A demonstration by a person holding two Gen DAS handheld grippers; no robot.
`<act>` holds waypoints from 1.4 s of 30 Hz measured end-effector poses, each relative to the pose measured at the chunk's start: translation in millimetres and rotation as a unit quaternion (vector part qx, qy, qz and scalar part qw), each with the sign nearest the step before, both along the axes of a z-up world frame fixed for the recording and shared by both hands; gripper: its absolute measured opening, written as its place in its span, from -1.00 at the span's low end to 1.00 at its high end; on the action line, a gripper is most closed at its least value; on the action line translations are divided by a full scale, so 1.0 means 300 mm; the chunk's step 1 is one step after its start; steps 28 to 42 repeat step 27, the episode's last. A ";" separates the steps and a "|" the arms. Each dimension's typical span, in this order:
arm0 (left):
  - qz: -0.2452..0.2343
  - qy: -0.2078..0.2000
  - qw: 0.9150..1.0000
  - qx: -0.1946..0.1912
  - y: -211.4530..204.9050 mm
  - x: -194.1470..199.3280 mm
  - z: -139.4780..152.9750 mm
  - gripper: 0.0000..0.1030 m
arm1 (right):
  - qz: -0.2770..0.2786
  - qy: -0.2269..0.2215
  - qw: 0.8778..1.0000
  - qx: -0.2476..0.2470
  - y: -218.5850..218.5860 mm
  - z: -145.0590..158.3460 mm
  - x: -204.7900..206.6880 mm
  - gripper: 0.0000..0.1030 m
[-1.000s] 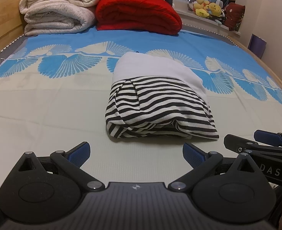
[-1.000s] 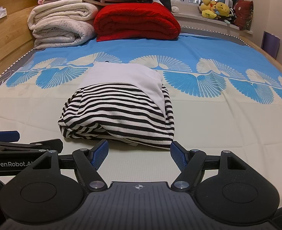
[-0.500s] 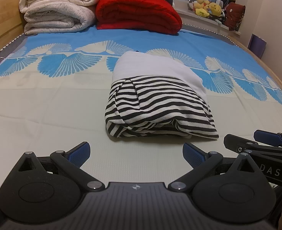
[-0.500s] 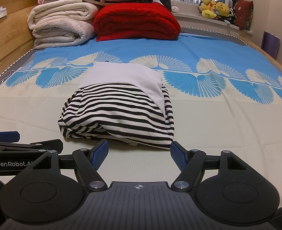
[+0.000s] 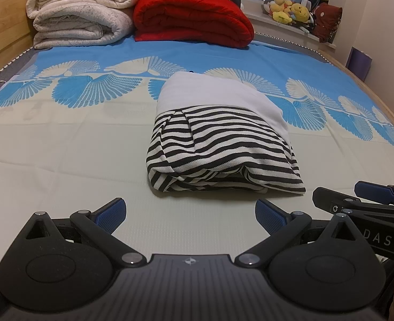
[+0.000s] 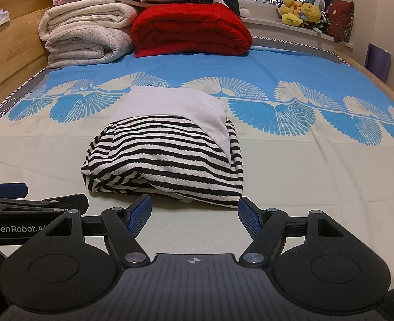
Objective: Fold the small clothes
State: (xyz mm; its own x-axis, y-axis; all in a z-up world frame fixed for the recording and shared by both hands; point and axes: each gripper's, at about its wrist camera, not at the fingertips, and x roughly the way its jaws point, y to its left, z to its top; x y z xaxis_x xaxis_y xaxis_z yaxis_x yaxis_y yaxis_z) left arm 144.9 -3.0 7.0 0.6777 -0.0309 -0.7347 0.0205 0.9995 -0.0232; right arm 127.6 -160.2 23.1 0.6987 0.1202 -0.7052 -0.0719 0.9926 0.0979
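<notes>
A small black-and-white striped garment with a white part lies folded into a compact bundle in the middle of the bed; it also shows in the right wrist view. My left gripper is open and empty, just in front of the bundle's near edge. My right gripper is open and empty, also just short of the near edge. The right gripper shows at the right edge of the left wrist view. The left gripper shows at the left edge of the right wrist view.
The bed sheet is pale with a blue fan pattern at the back. Folded white blankets and a red quilt are stacked at the headboard end. Plush toys sit on the windowsill. A wooden bed frame runs along the left.
</notes>
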 end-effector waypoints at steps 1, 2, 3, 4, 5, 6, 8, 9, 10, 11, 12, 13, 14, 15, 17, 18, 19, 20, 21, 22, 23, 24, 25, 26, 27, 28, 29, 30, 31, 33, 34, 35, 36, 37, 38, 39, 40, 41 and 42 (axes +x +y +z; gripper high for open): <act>0.000 0.000 1.000 0.000 0.000 0.000 0.001 0.99 | 0.000 0.000 1.000 0.000 0.000 0.000 0.000 0.41; 0.000 0.000 1.000 0.000 0.000 0.000 0.001 0.99 | 0.000 0.000 1.000 0.000 0.000 0.000 0.000 0.41; 0.000 0.000 1.000 0.000 0.000 0.001 0.001 0.99 | 0.000 0.000 1.000 0.000 0.000 0.000 0.000 0.41; 0.000 0.000 1.000 0.000 0.000 0.000 0.001 0.99 | 0.000 0.000 1.000 0.000 0.000 0.000 0.000 0.41; 0.000 -0.001 1.000 0.000 -0.001 0.000 0.000 0.99 | 0.000 0.000 1.000 0.000 0.000 0.001 0.000 0.41; -0.001 -0.001 1.000 0.000 -0.002 -0.001 -0.001 0.99 | 0.000 0.000 1.000 0.000 0.000 0.001 0.000 0.41; -0.002 -0.002 1.000 0.000 -0.001 -0.001 -0.001 0.99 | 0.000 0.000 1.000 0.000 0.000 0.002 0.001 0.41; -0.002 -0.001 1.000 0.000 -0.002 -0.002 -0.002 0.99 | 0.000 0.000 1.000 0.000 0.000 0.002 0.001 0.41; -0.002 -0.001 1.000 0.000 -0.001 -0.001 -0.001 0.99 | 0.000 0.000 1.000 0.000 0.000 0.002 0.001 0.41; -0.002 -0.001 1.000 0.000 -0.001 -0.001 -0.001 0.99 | 0.000 0.001 1.000 0.000 0.000 0.002 0.001 0.41; -0.002 -0.002 1.000 0.000 -0.002 -0.002 -0.001 0.99 | 0.000 0.001 1.000 0.000 0.000 0.002 0.001 0.41; -0.002 -0.002 1.000 0.000 -0.001 -0.001 -0.001 0.99 | 0.000 0.001 1.000 0.000 0.001 0.000 0.000 0.41; -0.002 -0.002 1.000 0.000 0.000 -0.001 -0.002 0.99 | 0.000 0.001 1.000 0.000 0.000 -0.001 0.000 0.41; -0.003 -0.004 1.000 0.000 0.000 -0.002 -0.002 0.99 | 0.000 0.001 1.000 0.001 0.000 -0.001 0.000 0.41; -0.004 -0.005 1.000 0.002 -0.001 -0.003 -0.002 0.99 | 0.001 0.001 1.000 0.001 0.000 -0.002 -0.001 0.41; -0.005 -0.004 1.000 0.002 0.000 -0.001 -0.002 0.99 | 0.001 0.002 1.000 0.002 0.000 -0.004 -0.001 0.41; -0.005 -0.003 1.000 0.001 0.003 0.000 -0.002 0.99 | 0.000 0.002 1.000 0.001 0.000 -0.004 -0.001 0.41; -0.005 -0.002 1.000 0.000 0.003 0.001 -0.003 0.99 | 0.000 0.002 1.000 0.001 0.000 -0.004 -0.001 0.41; -0.005 -0.001 1.000 0.000 0.002 0.001 -0.004 0.99 | 0.001 0.003 1.000 0.002 -0.002 -0.006 -0.001 0.41; -0.005 -0.001 1.000 0.000 0.004 0.002 -0.003 0.99 | 0.000 0.004 1.000 0.002 -0.002 -0.008 -0.001 0.41; -0.005 -0.001 1.000 0.000 0.005 0.002 -0.003 0.99 | 0.000 0.005 1.000 0.002 -0.003 -0.009 -0.001 0.41; -0.005 -0.001 1.000 0.000 0.005 0.002 -0.003 0.99 | 0.000 0.005 1.000 0.001 -0.004 -0.010 -0.001 0.41; -0.005 -0.001 1.000 0.000 0.004 0.002 -0.003 0.99 | 0.000 0.005 1.000 0.002 -0.004 -0.010 -0.001 0.41; -0.005 -0.001 1.000 0.000 0.004 0.002 -0.003 0.99 | 0.000 0.005 1.000 0.002 -0.004 -0.010 -0.001 0.41; -0.005 -0.001 1.000 0.000 0.003 0.002 -0.003 0.99 | 0.000 0.005 1.000 0.002 -0.004 -0.010 -0.001 0.41; -0.005 -0.001 1.000 0.000 0.003 0.002 -0.003 0.99 | 0.000 0.005 1.000 0.002 -0.004 -0.010 -0.001 0.41; -0.005 -0.001 1.000 0.000 0.003 0.002 -0.003 0.99 | 0.000 0.005 1.000 0.002 -0.004 -0.010 -0.001 0.41; -0.005 -0.001 1.000 0.000 0.003 0.002 -0.003 0.99 | 0.000 0.005 1.000 0.002 -0.004 -0.010 -0.001 0.41; -0.005 -0.001 1.000 0.000 0.003 0.002 -0.003 0.99 | 0.000 0.005 1.000 0.002 -0.004 -0.010 -0.001 0.41; -0.005 -0.001 1.000 0.000 0.003 0.002 -0.003 0.99 | 0.000 0.005 1.000 0.002 -0.004 -0.010 -0.001 0.41; -0.005 -0.001 1.000 0.000 0.003 0.002 -0.003 0.99 | 0.000 0.005 1.000 0.002 -0.004 -0.010 -0.001 0.41; -0.005 -0.001 1.000 0.000 0.003 0.002 -0.003 0.99 | 0.000 0.005 1.000 0.002 -0.004 -0.010 -0.001 0.41; -0.005 -0.001 1.000 0.000 0.003 0.002 -0.003 0.99 | 0.000 0.005 1.000 0.002 -0.004 -0.010 -0.001 0.41; -0.005 -0.001 1.000 0.000 0.003 0.002 -0.003 0.99 | 0.000 0.005 1.000 0.002 -0.004 -0.010 -0.001 0.41; -0.005 -0.001 1.000 0.000 0.003 0.002 -0.003 0.99 | 0.000 0.005 1.000 0.002 -0.004 -0.010 -0.001 0.41; -0.005 -0.001 1.000 0.000 0.003 0.002 -0.003 0.99 | 0.000 0.005 1.000 0.002 -0.004 -0.010 -0.001 0.41; -0.005 -0.001 1.000 0.000 0.003 0.002 -0.003 0.99 | 0.000 0.005 1.000 0.002 -0.004 -0.010 -0.001 0.41; -0.005 -0.001 1.000 0.000 0.003 0.002 -0.003 0.99 | 0.000 0.005 1.000 0.002 -0.004 -0.010 -0.001 0.41; -0.005 -0.001 1.000 0.000 0.003 0.002 -0.003 0.99 | 0.000 0.005 1.000 0.002 -0.004 -0.010 -0.001 0.41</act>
